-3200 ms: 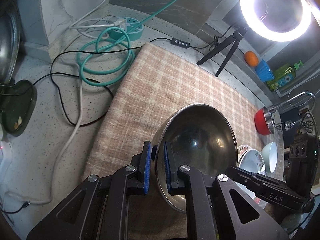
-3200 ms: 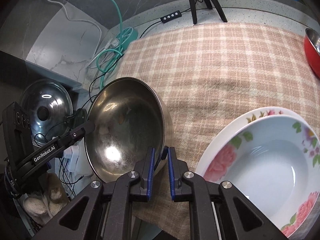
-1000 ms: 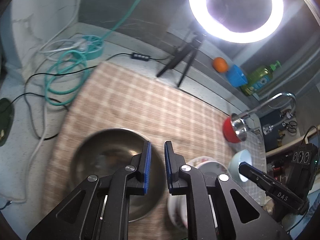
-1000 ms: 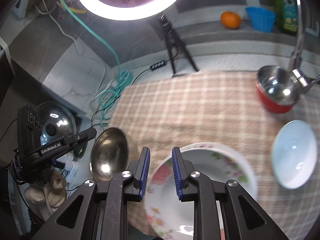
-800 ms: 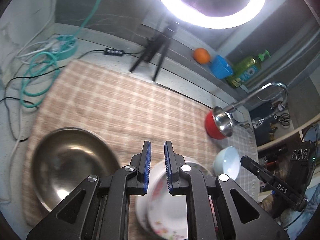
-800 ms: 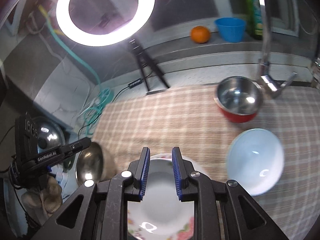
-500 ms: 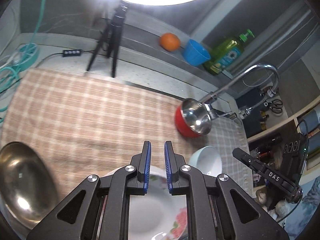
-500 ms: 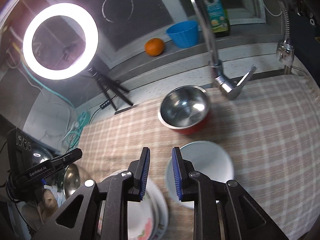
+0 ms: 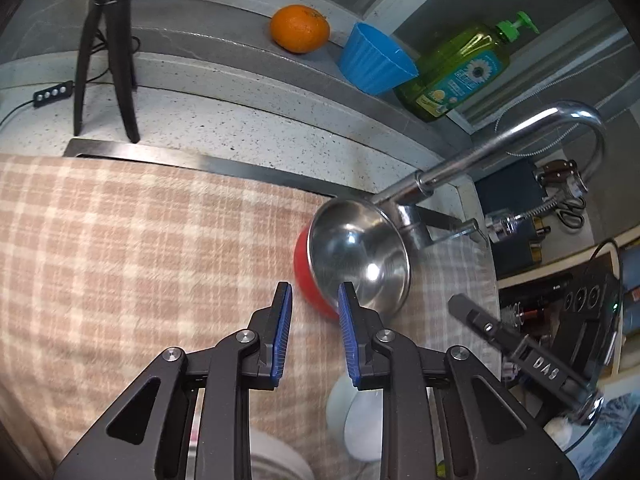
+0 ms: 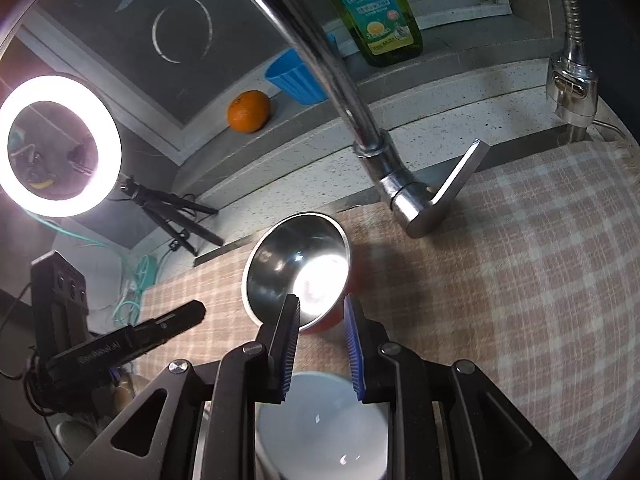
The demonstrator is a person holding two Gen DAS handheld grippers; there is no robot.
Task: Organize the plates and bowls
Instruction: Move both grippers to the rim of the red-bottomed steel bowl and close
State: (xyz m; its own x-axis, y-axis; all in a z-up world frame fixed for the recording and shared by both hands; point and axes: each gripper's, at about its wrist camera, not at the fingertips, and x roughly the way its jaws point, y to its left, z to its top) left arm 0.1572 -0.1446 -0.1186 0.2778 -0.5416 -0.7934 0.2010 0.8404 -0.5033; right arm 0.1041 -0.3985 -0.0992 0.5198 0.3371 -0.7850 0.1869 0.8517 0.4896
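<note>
A red bowl with a steel inside [image 9: 356, 258] sits on the checked cloth [image 9: 120, 248] under the tap; it also shows in the right wrist view [image 10: 298, 268]. My left gripper [image 9: 314, 300] is open and empty, just in front of the bowl's near-left rim. My right gripper [image 10: 320, 312] is open and empty, its tips at the bowl's near rim. A pale blue-white bowl [image 10: 320, 428] lies below the right gripper; it also shows in the left wrist view [image 9: 360, 420]. A white plate's edge [image 9: 276, 460] shows at the bottom.
The chrome tap [image 9: 500, 144] arches over the red bowl, its lever [image 10: 448, 192] close behind. An orange [image 9: 300, 28], a blue cup [image 9: 376, 64] and a green soap bottle [image 9: 460, 76] stand on the ledge. A ring light [image 10: 60, 148] on a tripod stands at left.
Both grippers let go of the big steel bowl and moved right, past the flowered plate and pale bowl, toward the red bowl. Both now stand wider open.
</note>
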